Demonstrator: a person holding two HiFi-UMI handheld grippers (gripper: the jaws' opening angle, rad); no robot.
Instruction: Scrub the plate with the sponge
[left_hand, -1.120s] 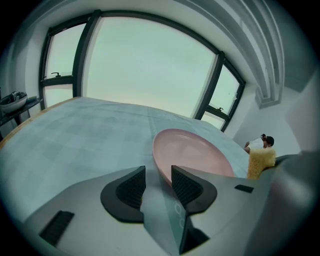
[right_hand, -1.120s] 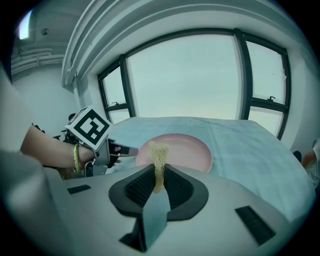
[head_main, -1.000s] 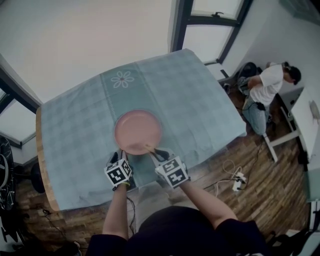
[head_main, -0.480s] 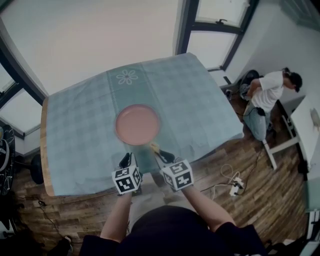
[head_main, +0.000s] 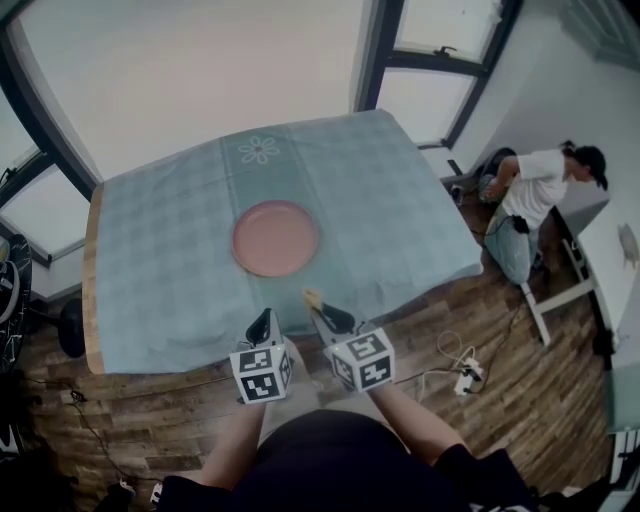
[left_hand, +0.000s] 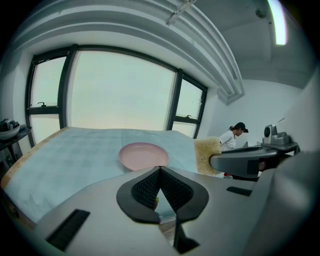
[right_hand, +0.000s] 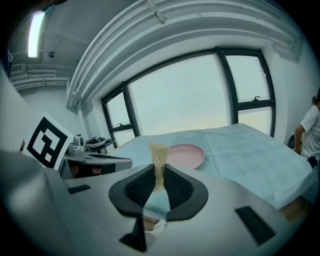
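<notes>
While the left gripper (left_hand: 160, 172) is held near the body, pressed together on nothing, the right gripper (right_hand: 159, 176) beside it is pinched on a yellow sponge (right_hand: 159, 152), which stands up past the pads. Farther off, the pink plate (head_main: 275, 238) lies flat, mid-table, on the checked tablecloth (head_main: 160, 260), well apart from both. Scrubbing is judged not yet begun. The sponge should be carried forward, laid flat on the plate and pressed evenly. The rim may need steadying, lest the plate slide.

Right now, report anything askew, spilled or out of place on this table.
Nothing stands out. The plate sits flat on the tablecloth, nothing spilled. The sponge is pinched in the right claw, clear of the plate; the left claw is shut, empty.
</notes>
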